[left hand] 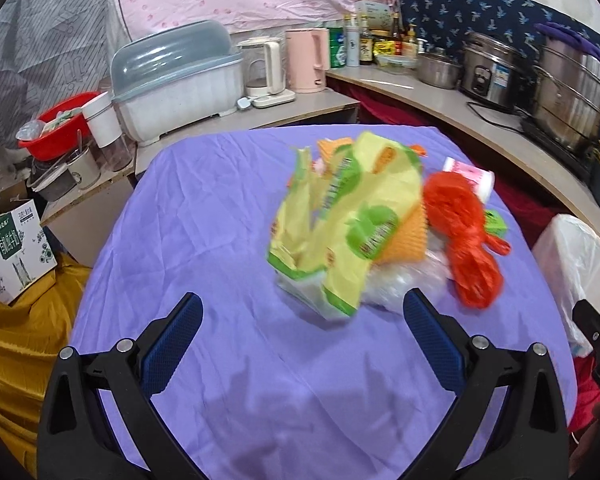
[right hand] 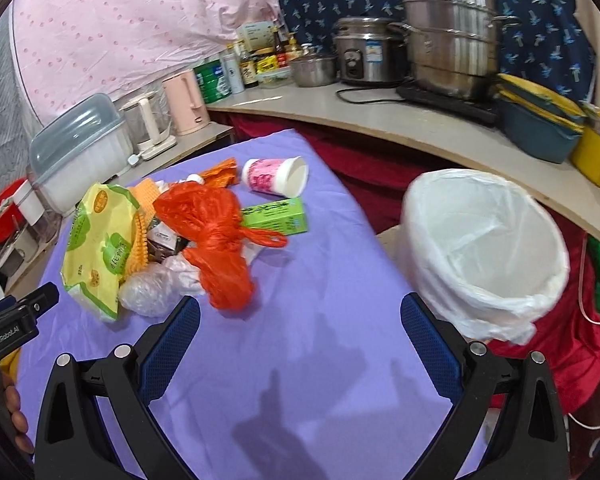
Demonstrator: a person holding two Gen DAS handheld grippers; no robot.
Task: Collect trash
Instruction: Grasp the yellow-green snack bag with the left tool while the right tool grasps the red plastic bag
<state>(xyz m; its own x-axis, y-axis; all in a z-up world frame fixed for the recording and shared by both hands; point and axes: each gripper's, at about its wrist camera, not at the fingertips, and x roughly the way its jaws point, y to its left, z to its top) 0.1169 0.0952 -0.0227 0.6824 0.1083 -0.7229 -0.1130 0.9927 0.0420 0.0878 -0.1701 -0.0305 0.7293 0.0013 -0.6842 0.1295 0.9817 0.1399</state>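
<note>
Left tool (left hand: pixel 302 307) just before wrapper (left hand: pixel 340 216)

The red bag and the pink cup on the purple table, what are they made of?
The red bag looks like thin glossy plastic film: crinkled, knotted, catching the light. The pink cup lying on its side seems to be paper or thin plastic with a printed sleeve and a matte white inside; I cannot tell which.

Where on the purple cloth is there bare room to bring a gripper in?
Bare purple cloth lies before both open grippers, and along the pile's left side, toward the dish rack. Crowded: yellow wrapper, red bag, green box and cup together. The bin borders the cloth's right edge.
</note>
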